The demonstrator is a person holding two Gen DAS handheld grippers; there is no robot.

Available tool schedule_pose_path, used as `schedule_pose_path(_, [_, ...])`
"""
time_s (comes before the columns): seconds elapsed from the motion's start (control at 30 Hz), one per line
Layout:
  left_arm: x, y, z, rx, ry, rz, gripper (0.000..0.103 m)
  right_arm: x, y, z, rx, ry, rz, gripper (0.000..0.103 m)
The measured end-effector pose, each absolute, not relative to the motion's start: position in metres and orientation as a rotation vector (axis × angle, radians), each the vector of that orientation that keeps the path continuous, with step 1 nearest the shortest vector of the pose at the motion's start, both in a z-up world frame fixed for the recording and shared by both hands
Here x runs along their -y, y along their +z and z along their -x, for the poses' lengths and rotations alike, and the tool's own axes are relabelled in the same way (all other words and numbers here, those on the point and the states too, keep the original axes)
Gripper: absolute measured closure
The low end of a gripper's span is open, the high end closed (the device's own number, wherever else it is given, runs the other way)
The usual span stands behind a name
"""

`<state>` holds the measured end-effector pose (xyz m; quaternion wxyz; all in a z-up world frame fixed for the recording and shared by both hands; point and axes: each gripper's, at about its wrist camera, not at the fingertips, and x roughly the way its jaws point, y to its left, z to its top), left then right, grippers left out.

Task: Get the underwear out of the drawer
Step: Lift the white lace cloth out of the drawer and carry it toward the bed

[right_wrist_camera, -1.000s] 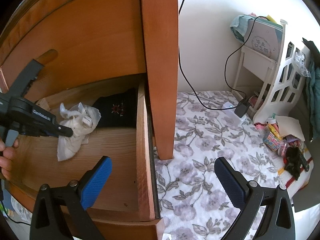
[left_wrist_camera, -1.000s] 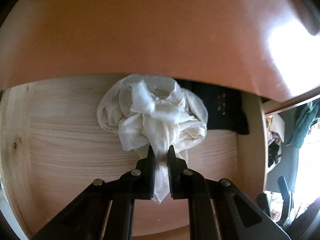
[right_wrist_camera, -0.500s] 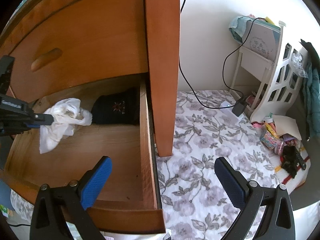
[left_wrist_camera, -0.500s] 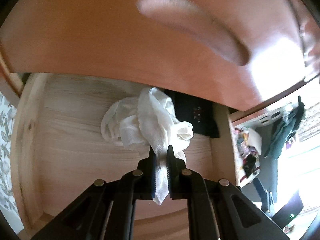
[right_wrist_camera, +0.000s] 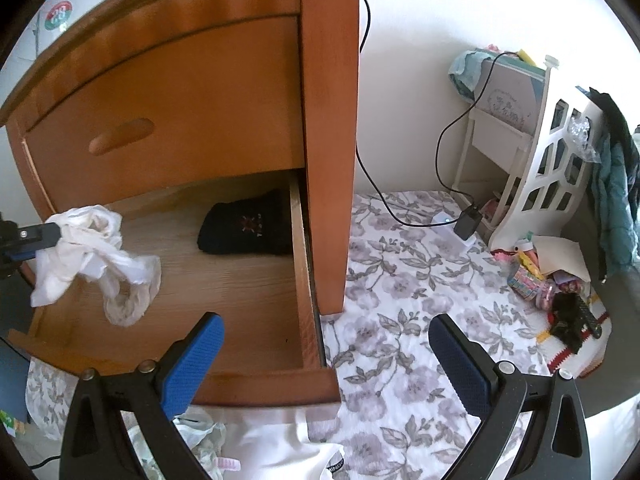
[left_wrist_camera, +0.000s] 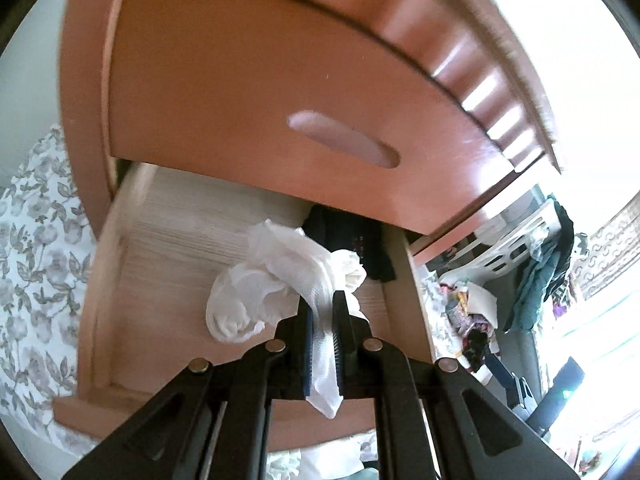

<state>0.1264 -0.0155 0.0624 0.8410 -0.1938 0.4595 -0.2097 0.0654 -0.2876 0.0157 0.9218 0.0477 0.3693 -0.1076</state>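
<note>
dresser point(right_wrist_camera: 192, 92): brown wood unit on a floral mat; upper front shut, bottom drawer point(right_wrist_camera: 256, 384) pulled out toward the cameras.
drawer contents: black folded garment point(right_wrist_camera: 248, 228) lies at the back right corner, flat on the drawer floor, untouched.
white underwear point(left_wrist_camera: 280, 280): bunched mesh cloth, pinched near one end by the left gripper point(left_wrist_camera: 322, 320); rest of it hangs down and away from the jaws. In the right wrist view point(right_wrist_camera: 92, 256) it dangles clear above the drawer floor, at the drawer's left side, lowest loop not touching the wood as far as I can tell.
long axis: runs from the jaws out and down toward the drawer interior, a short tail pokes back through the jaws.
left gripper state: clamped nearly shut on the underwear, cloth fills the narrow gap.
right gripper point(right_wrist_camera: 324, 364): jaws spread wide, nothing between them, parked over the drawer's front right corner and the mat; well apart from the cloth.
nearer hand: left, already holding.
key relation: cloth is still above the drawer footprint, so it has to clear the front rail next, my read.
vs earlier: a second ago the bundle rested on the drawer floor beside the black garment; now lifted off and drawn toward the front left, more of the dresser front in the left view.
</note>
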Motion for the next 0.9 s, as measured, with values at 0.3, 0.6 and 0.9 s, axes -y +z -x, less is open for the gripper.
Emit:
schedule_pose_path(0.3, [-0.010, 0.093, -0.075, -0.866, -0.445, 0.427, 0.095, 0.278, 0.040, -0.030, -0.722, -0.223, -0.108, 0.000])
schedule_pose_path(0.6, [-0.017, 0.092, -0.064, -0.916, -0.424, 0.399, 0.095, 0.264, 0.061, 0.005, -0.692, -0.213, -0.091, 0.000])
schedule_pose_path(0.9, [-0.006, 0.040, -0.117, -1.153, -0.353, 0.300, 0.058, 0.259, 0.063, 0.017, -0.688, -0.210, -0.077, 0.000])
